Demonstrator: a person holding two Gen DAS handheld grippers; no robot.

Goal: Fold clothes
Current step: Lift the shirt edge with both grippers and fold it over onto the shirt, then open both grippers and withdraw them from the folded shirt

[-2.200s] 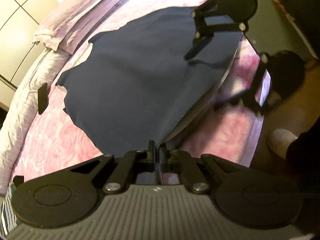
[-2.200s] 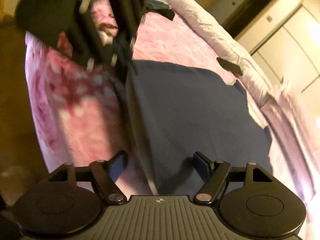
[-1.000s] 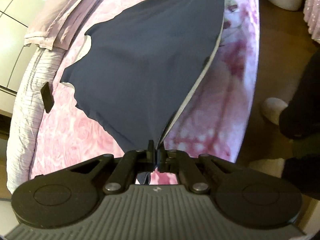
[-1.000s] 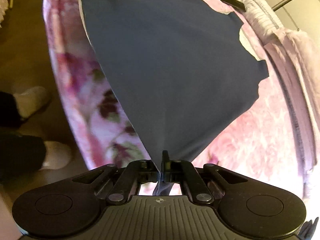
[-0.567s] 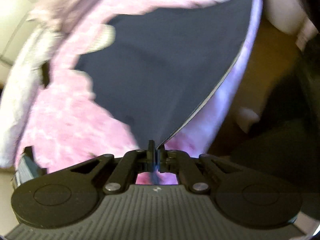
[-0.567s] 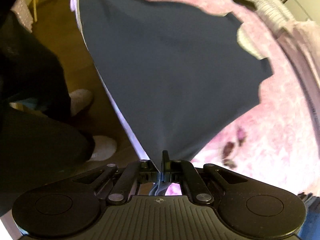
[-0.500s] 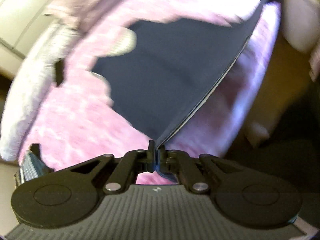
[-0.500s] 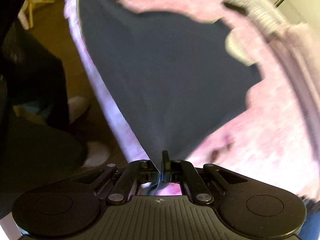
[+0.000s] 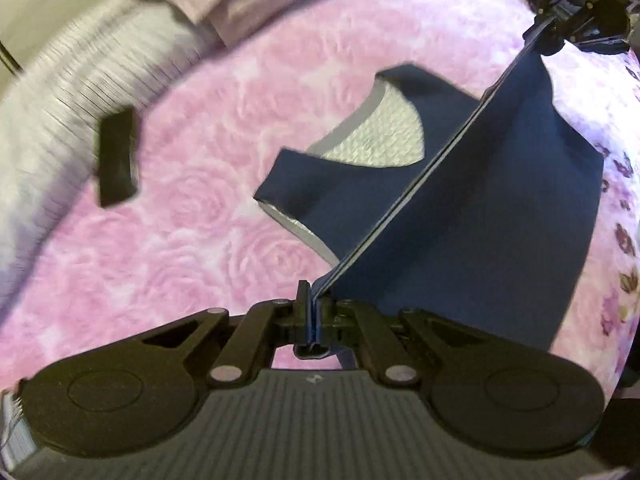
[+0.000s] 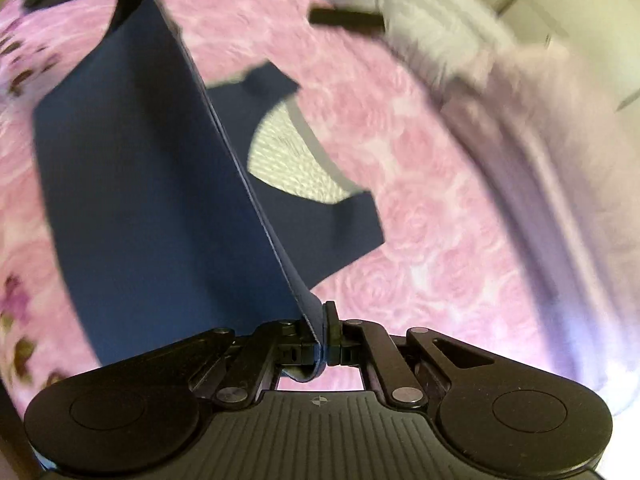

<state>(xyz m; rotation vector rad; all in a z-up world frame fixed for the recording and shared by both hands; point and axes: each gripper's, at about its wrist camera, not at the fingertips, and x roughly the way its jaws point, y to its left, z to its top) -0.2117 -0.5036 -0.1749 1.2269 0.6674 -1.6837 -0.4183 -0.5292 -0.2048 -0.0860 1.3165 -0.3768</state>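
A navy sleeveless top (image 9: 472,220) with a pale grey lining lies partly on the pink rose-patterned bed (image 9: 192,220). My left gripper (image 9: 310,300) is shut on one bottom corner of its hem. My right gripper (image 10: 324,320) is shut on the other corner; it also shows in the left wrist view (image 9: 560,28) at the top right. The hem edge is stretched taut between the two grippers, lifted over the garment. The neckline and shoulder straps (image 10: 296,148) lie flat on the bed beyond the lifted edge.
A small black rectangular object (image 9: 116,160) lies on the bed near a white ribbed quilt (image 9: 60,92); it also shows in the right wrist view (image 10: 346,20). A folded lilac blanket (image 10: 540,128) runs along the far side. The bed's floral edge (image 9: 624,240) is at right.
Both grippers have carried the hem up and forward over the bed, from the bed's floor-side edge towards the neckline. The garment's lower half now rises in a fold. The right gripper, open 2.2 s ago, shut on the hem.
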